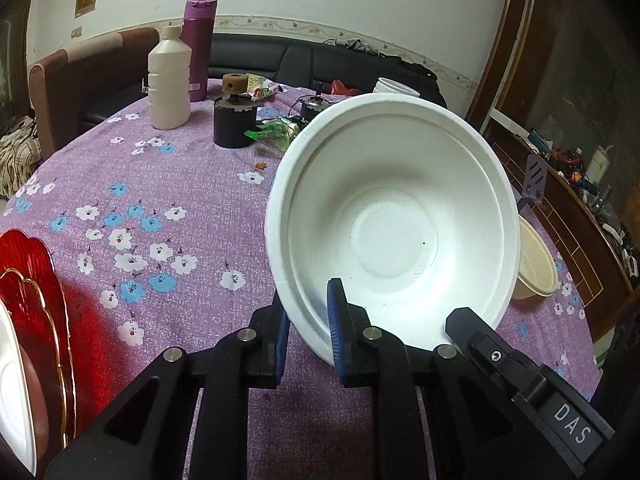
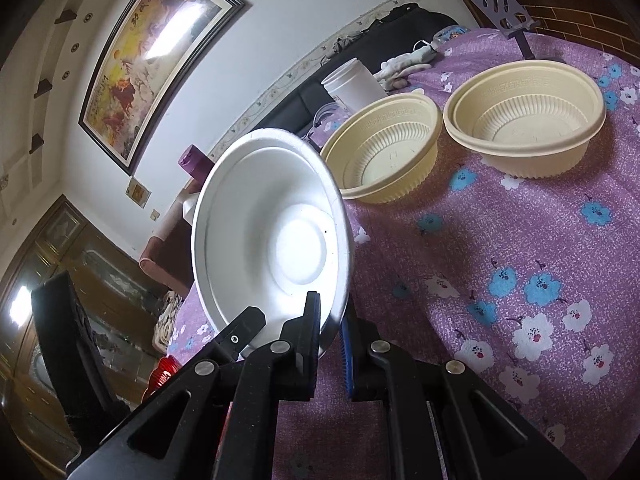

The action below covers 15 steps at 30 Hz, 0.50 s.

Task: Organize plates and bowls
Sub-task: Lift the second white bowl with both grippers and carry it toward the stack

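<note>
A white foam bowl point(image 1: 394, 216) is held tilted above the purple flowered tablecloth, its inside facing the camera. My left gripper point(image 1: 310, 340) is shut on its lower rim. My right gripper point(image 2: 330, 338) is shut on the rim of the same white bowl point(image 2: 272, 236); its tip shows in the left wrist view at the bowl's right. Two beige ribbed bowls point(image 2: 384, 148) point(image 2: 528, 116) stand on the cloth beyond, side by side. A red plate point(image 1: 36, 280) with a white dish on it lies at the left edge.
A white bottle point(image 1: 169, 80), a purple flask point(image 1: 198, 48), a dark round container point(image 1: 234, 124) and snack wrappers stand at the table's far side. A white jar point(image 2: 352, 82) and a purple spatula point(image 2: 504, 4) lie beyond the beige bowls. A sofa runs behind the table.
</note>
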### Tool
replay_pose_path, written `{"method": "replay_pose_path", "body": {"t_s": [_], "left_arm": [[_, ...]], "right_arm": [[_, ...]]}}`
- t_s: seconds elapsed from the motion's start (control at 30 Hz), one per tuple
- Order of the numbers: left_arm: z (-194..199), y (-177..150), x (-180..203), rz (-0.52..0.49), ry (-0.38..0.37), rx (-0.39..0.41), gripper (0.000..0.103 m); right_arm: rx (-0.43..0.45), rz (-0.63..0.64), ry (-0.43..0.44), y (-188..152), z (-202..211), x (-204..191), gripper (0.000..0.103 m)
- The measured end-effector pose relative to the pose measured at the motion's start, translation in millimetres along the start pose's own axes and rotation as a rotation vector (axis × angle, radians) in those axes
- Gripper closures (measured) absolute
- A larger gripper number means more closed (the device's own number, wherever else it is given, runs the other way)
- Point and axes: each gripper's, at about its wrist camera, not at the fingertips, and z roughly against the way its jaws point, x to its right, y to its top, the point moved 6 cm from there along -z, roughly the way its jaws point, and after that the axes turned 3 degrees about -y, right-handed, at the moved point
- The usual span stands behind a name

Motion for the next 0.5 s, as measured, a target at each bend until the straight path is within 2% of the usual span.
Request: {"method": "replay_pose_path", "body": {"t_s": [0.5], "left_arm": [[6.4, 0.1, 2.3, -0.013, 0.006, 0.028, 0.087]], "right_arm": [[0.022, 0.008, 0.009, 1.1, 2.4, -1.9, 0.094]]}}
